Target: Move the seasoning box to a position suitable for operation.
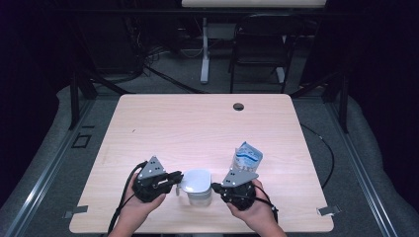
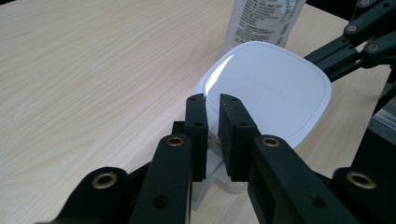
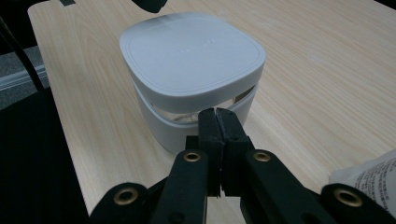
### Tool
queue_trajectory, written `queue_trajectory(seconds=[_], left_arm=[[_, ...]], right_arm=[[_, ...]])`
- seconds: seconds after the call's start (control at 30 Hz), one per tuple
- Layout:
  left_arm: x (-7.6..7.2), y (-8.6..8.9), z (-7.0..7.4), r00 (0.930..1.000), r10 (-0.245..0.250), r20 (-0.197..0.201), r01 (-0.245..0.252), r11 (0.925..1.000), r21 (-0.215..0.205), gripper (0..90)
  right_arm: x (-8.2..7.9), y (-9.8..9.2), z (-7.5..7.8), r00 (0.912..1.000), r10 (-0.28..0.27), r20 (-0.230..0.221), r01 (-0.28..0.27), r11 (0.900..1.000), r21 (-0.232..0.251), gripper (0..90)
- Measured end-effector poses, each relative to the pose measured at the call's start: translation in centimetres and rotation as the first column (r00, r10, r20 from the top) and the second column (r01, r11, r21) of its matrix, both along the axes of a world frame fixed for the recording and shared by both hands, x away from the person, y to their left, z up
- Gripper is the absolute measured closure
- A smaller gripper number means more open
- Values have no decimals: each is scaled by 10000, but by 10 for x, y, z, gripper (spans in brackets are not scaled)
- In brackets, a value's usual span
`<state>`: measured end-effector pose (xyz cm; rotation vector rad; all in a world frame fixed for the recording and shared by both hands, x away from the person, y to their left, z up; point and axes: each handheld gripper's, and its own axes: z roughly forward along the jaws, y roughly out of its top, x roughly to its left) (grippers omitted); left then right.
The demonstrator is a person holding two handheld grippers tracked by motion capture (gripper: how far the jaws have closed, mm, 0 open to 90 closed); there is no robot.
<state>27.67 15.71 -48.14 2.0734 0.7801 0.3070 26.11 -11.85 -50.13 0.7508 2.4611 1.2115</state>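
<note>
A white box [image 1: 197, 186] sits on the table [image 1: 197, 123], near the front edge and close to the person. It has a white lid [image 2: 271, 88] with round corners. The lid sits a bit lifted, and a clear part shows under it.

The left gripper [image 1: 174, 180] is just left of the box. Its jaws stand a little apart, with a thin gap between them. In the left gripper view [image 2: 212, 121] the tips are right at the near edge of the lid. Nothing is pinched between them. I cannot tell if they touch the lid.

The right gripper [image 1: 215, 187] is just right of the box. Its jaws are pressed tight together, with nothing between them. In the right gripper view [image 3: 218, 122] the tips point at the side of the box, just under the lid. I cannot tell if they touch it.

A hand holds each gripper at the near edge of the table.

A white and blue bag [image 1: 246, 158] stands just behind the right gripper, to the right of the box and a bit farther away.

A small dark hole [image 1: 238, 106] is in the far part of the table. A chair [image 1: 259, 44] stands on the floor beyond the table.
</note>
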Motion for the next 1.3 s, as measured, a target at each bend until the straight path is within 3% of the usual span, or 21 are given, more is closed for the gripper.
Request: queue_trajectory(seconds=[0.7, 1.0, 1.3], left_arm=[[-6, 14, -2, 9995, 297, -45, -296, 9996, 8, 766], [-9, 17, -1, 9993, 376, -33, -376, 9991, -175, 713], [-12, 18, 0, 9992, 395, -13, -395, 9992, -104, 719]], right_arm=[[2, 7, 9, 9997, 161, 205, -165, 9997, 188, 900], [2, 9, 12, 9995, 190, 270, -196, 9995, 230, 900], [1, 11, 14, 9991, 138, 410, -153, 9992, 366, 900]])
